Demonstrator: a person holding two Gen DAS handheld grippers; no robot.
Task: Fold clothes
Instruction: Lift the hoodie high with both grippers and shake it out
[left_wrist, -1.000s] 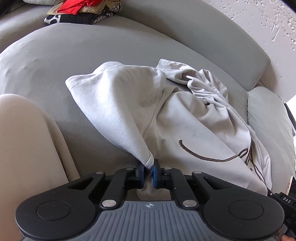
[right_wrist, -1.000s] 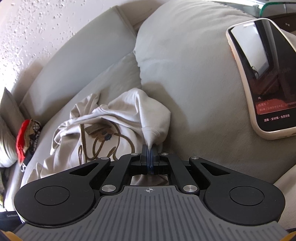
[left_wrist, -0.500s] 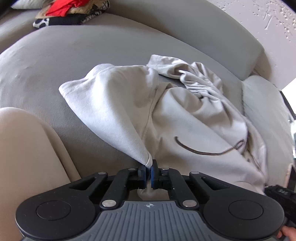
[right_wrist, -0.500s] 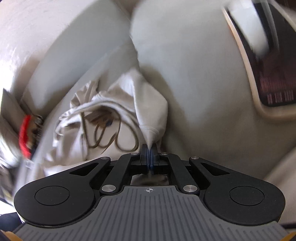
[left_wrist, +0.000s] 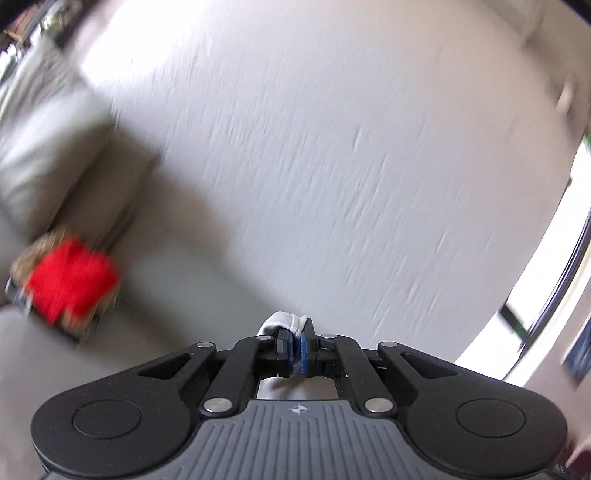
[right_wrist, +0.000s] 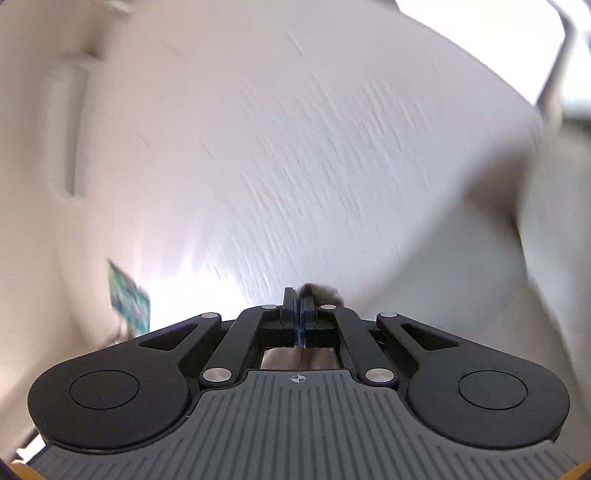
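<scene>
While both cameras blur, each gripper, left (left_wrist: 295, 341) and right (right_wrist: 298, 314), pinches the pale garment (left_wrist: 282, 321).

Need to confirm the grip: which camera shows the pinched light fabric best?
Left wrist view: the light fabric bulges clearly above the shut left gripper. Right wrist view shows only a blurred, shadowed scrap beside the shut right gripper.
</scene>
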